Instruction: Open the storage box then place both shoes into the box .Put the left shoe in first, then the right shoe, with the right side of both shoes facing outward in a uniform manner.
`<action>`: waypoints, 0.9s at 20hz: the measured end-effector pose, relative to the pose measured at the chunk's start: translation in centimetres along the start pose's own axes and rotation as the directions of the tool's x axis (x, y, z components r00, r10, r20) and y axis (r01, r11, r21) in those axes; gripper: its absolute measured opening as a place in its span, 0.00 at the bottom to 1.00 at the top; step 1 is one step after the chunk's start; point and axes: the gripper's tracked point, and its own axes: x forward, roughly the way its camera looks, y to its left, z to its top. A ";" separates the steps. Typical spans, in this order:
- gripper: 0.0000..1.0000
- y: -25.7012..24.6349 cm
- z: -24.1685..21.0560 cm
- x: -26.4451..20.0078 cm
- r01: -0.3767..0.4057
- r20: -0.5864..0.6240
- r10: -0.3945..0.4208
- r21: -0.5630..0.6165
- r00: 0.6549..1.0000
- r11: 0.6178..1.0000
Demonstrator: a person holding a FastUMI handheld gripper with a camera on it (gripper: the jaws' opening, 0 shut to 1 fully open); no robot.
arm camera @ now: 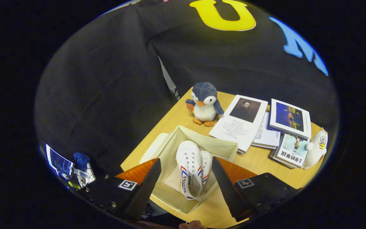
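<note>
Gripper (186,179) spread wide above shoes (193,168) inside storage box (221,147).

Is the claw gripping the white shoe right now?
No, the claw is open above the storage box, its fingers apart and clear of the white shoe inside.

Legible text. The upright shoe (190,165) in the open storage box (183,136) carries a brand word along its side stripe, reading roughly "Feiyue", letters stacked vertically. At about two o'clock from the box, a book (292,152) on the desk (170,119) bears large Chinese characters, seen inverted. Print on the remaining books is too small to read.
</note>
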 end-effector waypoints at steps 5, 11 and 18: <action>0.98 -3.8 2.5 -5.9 0.070 0.209 -0.076 0.039 0.975 0.997; 0.97 -9.7 4.9 -17.2 0.242 0.496 -0.264 0.110 0.827 0.964; 0.97 -13.3 4.8 -30.6 0.442 0.710 -0.441 0.201 0.549 0.874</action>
